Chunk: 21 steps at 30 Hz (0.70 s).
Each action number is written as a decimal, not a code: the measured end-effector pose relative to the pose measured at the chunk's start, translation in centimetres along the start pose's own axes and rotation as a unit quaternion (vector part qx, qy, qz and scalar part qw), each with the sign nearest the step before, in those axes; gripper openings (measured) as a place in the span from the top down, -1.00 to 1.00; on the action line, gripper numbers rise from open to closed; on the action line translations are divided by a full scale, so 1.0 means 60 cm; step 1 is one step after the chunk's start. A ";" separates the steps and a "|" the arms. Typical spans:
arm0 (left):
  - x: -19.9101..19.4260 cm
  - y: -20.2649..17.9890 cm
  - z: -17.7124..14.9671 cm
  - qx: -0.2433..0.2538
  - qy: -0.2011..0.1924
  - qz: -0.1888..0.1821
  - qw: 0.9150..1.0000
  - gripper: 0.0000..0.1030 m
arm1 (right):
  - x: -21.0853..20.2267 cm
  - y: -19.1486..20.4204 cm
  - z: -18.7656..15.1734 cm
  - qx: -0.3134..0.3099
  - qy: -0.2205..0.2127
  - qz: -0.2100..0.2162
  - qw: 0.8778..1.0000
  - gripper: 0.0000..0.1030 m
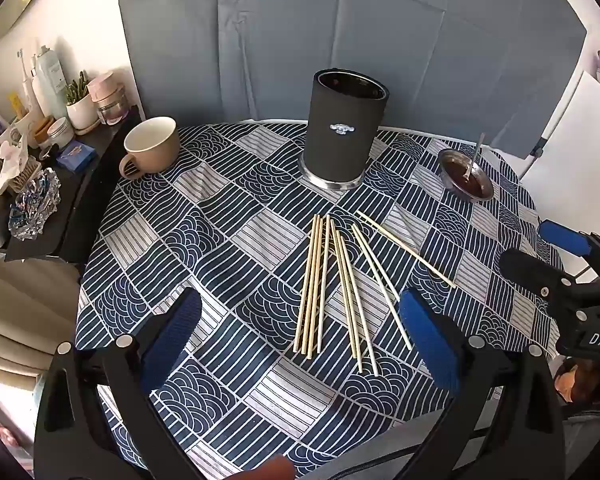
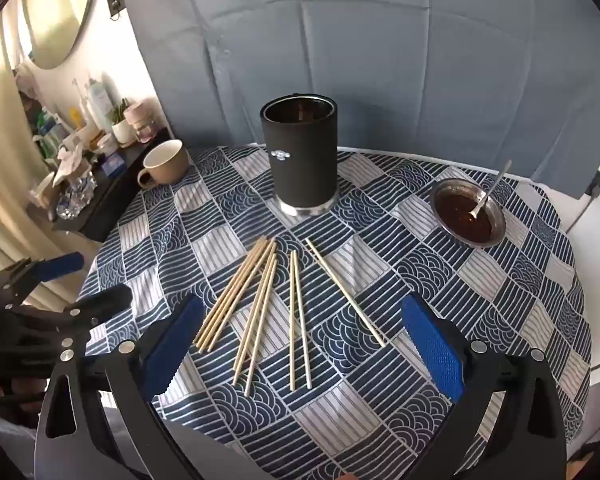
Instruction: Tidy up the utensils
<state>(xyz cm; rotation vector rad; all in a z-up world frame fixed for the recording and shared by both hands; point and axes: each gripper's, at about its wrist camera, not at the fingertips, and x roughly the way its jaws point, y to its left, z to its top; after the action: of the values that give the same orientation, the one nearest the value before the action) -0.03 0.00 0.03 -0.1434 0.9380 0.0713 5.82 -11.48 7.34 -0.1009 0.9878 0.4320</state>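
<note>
Blue-patterned tablecloth (image 1: pixel 204 216) lies under both claws. Beyond them stands the black holder (image 1: pixel 344 128) upright; nearer, pale chopsticks (image 1: pixel 332 280) lie fanned out, untouched, ahead of the left gripper (image 1: pixel 300 344) and right gripper (image 2: pixel 300 344) — both spread wide, empty.

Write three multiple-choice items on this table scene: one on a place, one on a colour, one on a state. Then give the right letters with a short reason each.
1. Where does the black canister stand relative to the chopsticks?
A. Beyond them, farther from the grippers
B. Beside the small bowl, touching it
C. Off the table

2. What colour is the mug?
A. Red
B. Beige
C. Green

3. How is the right gripper?
A. Shut on a chopstick
C. Shut on the spoon
B. Open, holding nothing

Answers: 1 A, the canister stands upright past the chopsticks' far tips. 2 B, its wall and handle are beige. 3 B, its blue pads stand wide apart above the cloth.
</note>
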 end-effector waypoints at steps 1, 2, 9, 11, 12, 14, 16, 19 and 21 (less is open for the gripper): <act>0.000 0.000 0.000 0.000 0.002 0.000 1.000 -0.88 | 0.001 -0.001 0.001 0.000 -0.001 0.000 1.000 -0.85; 0.000 0.000 0.000 -0.001 0.002 0.000 1.000 -0.88 | 0.000 0.000 0.000 -0.001 -0.003 -0.001 1.000 -0.85; -0.002 0.006 -0.002 -0.007 0.006 0.001 1.000 -0.88 | 0.003 0.000 0.002 -0.003 0.005 -0.006 1.000 -0.85; 0.006 0.002 -0.002 -0.008 0.009 -0.001 1.000 -0.88 | 0.006 -0.001 0.004 -0.001 0.007 -0.006 1.000 -0.85; 0.006 0.003 -0.002 -0.008 0.009 -0.002 1.000 -0.88 | 0.005 -0.003 0.004 0.000 0.006 -0.006 1.000 -0.85; 0.006 0.003 -0.003 -0.004 0.010 -0.004 1.000 -0.88 | 0.005 -0.006 0.003 0.002 0.007 -0.005 1.000 -0.85; 0.008 0.000 -0.005 0.002 0.011 -0.003 1.000 -0.88 | 0.005 -0.006 0.005 0.004 0.008 -0.005 1.000 -0.85; 0.005 0.000 -0.004 0.003 0.008 -0.002 1.000 -0.88 | 0.004 -0.005 0.005 0.004 0.007 -0.004 1.000 -0.85; 0.004 0.000 -0.002 0.000 0.007 -0.001 1.000 -0.88 | 0.005 -0.005 0.004 0.004 0.008 -0.005 1.000 -0.85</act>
<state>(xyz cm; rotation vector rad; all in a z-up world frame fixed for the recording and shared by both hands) 0.02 0.00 -0.27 -0.1445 0.9526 0.0680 6.27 -11.61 7.19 -0.1025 1.0035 0.4181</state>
